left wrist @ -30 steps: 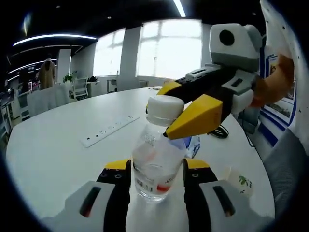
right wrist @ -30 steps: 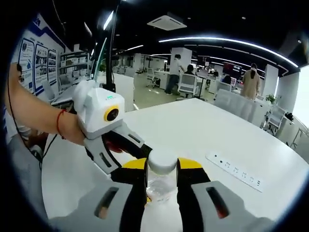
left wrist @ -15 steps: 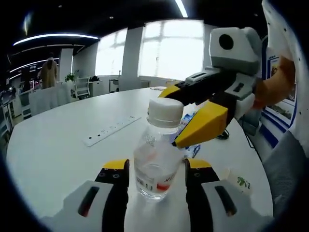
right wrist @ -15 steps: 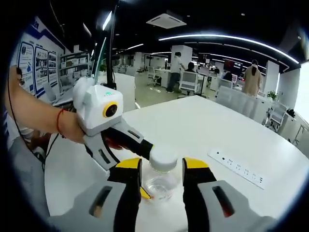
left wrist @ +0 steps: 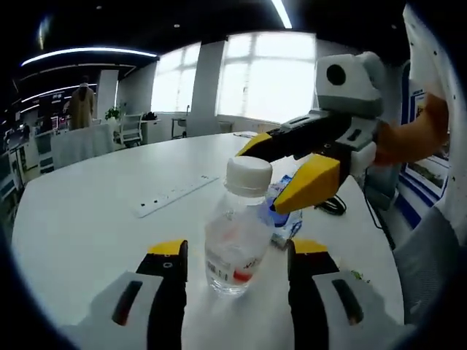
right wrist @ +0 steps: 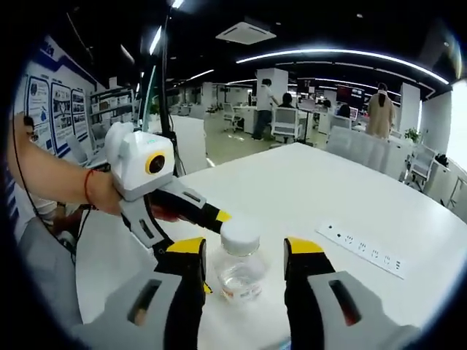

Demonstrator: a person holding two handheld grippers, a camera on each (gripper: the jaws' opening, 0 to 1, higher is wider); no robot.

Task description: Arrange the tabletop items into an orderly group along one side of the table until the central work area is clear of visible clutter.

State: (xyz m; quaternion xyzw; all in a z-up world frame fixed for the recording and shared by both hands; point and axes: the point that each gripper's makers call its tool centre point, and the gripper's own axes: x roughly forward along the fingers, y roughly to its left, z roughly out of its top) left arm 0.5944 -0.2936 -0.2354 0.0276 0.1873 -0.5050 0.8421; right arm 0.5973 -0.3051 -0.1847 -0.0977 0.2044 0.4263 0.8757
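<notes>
A clear plastic bottle (left wrist: 232, 244) with a white cap (left wrist: 248, 175) stands upright on the white table (left wrist: 87, 219). My left gripper (left wrist: 237, 248) is open, its yellow-tipped jaws either side of the bottle's lower body with gaps showing. My right gripper (left wrist: 273, 169) reaches in from the right, open, its jaws beside and behind the cap without touching it. In the right gripper view the bottle (right wrist: 239, 271) stands between the spread jaws of my right gripper (right wrist: 244, 246), and my left gripper (right wrist: 213, 248) comes in from the left, held by a hand.
A white power strip (left wrist: 175, 195) lies on the table beyond the bottle, seen also as the power strip (right wrist: 361, 248). A blue-and-white packet (left wrist: 283, 215) sits just behind the bottle, with a black cable (left wrist: 332, 204) further back. A small green-printed packet (left wrist: 357, 275) lies at the right.
Both grippers have let go of the bottle: the left jaws spread off its body, the right jaws opened off the cap and drew back. The bottle stands where it was.
</notes>
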